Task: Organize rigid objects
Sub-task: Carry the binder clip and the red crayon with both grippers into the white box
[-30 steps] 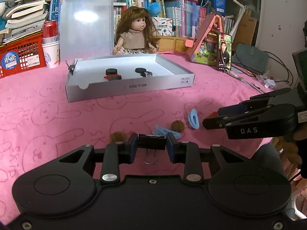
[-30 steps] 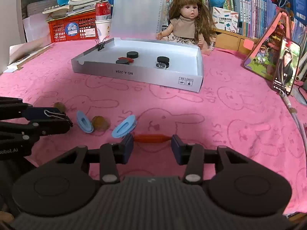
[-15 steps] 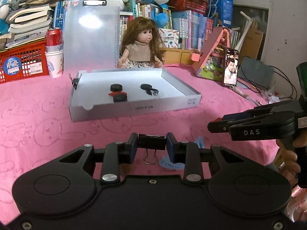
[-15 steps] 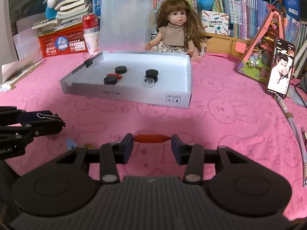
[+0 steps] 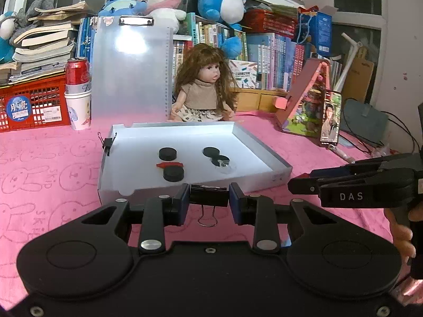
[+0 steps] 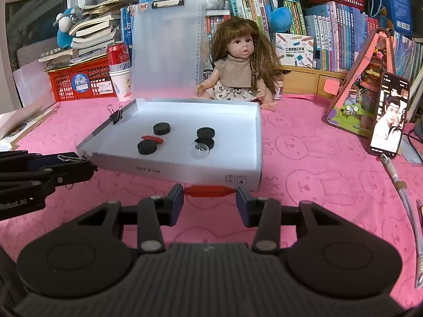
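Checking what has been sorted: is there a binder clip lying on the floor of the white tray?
No: the white tray holds black discs, a red piece and a clear cap; its one binder clip grips the rim.

Each claw was matte black plastic: two round domed housings, angular linkage arms with silver rivets and small screws, and dark blue pads on the fingertips. The left claw (image 5: 209, 203) had a smooth body; the right claw (image 6: 209, 203) a ribbed one, with white "DAS" lettering on its side.
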`<state>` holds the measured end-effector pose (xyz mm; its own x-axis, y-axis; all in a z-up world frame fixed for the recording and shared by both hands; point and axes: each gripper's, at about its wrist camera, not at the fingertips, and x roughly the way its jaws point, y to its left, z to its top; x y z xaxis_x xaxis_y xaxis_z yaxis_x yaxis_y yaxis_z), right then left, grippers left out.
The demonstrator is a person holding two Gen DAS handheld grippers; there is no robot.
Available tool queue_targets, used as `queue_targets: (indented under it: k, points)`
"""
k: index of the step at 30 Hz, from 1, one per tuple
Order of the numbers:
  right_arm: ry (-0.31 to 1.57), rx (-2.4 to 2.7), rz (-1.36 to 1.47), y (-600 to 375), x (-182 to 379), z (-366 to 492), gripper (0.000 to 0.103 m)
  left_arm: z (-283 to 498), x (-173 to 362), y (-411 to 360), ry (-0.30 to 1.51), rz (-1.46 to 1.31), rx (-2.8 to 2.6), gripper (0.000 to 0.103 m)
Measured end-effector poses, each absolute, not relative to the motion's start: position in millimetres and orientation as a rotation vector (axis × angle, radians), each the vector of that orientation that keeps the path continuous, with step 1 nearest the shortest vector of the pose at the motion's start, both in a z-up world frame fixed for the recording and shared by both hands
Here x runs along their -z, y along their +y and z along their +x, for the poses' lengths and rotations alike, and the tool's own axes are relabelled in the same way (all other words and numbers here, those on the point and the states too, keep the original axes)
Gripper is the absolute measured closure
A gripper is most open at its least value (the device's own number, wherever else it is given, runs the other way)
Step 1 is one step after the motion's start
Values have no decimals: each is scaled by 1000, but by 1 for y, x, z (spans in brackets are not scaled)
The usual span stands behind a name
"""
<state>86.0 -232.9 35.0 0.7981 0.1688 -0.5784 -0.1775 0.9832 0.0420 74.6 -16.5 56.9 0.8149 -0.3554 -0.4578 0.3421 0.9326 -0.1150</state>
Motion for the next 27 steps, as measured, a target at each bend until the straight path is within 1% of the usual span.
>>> queue_targets:
  k: [11,20,27]
  points:
    - [684,-196,60,-235,-39,131,55,133,-64,-15,544,-87,337,72]
    - [814,-209,155,-237,-37,180,55,191,-59,-20,678,-149,327,73]
    - [904,-211,198,-233,-27,209,55,217,-45,-26,762,-161,315,72]
